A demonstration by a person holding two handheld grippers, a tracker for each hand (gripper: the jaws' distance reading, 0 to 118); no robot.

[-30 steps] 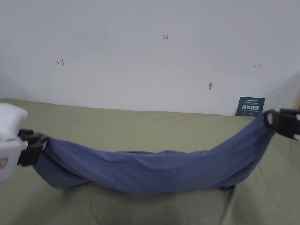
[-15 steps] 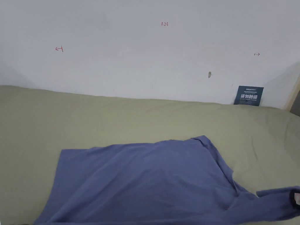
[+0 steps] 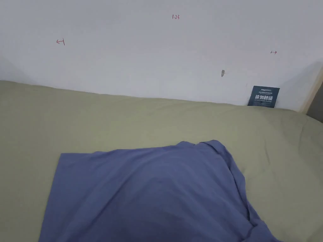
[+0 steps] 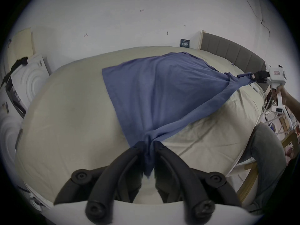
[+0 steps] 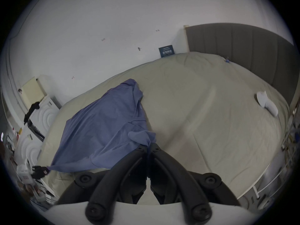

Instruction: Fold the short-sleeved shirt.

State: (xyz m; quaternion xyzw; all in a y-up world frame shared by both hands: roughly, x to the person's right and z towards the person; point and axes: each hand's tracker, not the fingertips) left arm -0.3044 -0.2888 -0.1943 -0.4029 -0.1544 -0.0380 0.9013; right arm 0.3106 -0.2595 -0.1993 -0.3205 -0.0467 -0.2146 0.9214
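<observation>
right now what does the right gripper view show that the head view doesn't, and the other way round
The right gripper view alone shows the right claw shut on a bunched end of the blue shirt, the left claw gripping the shirt's other near corner, the grey headboard and a white sock lying on the bed. The head view alone shows the small red marks high on the wall clearly. Both show the shirt spread on the green sheet and the dark sign against the wall.
</observation>
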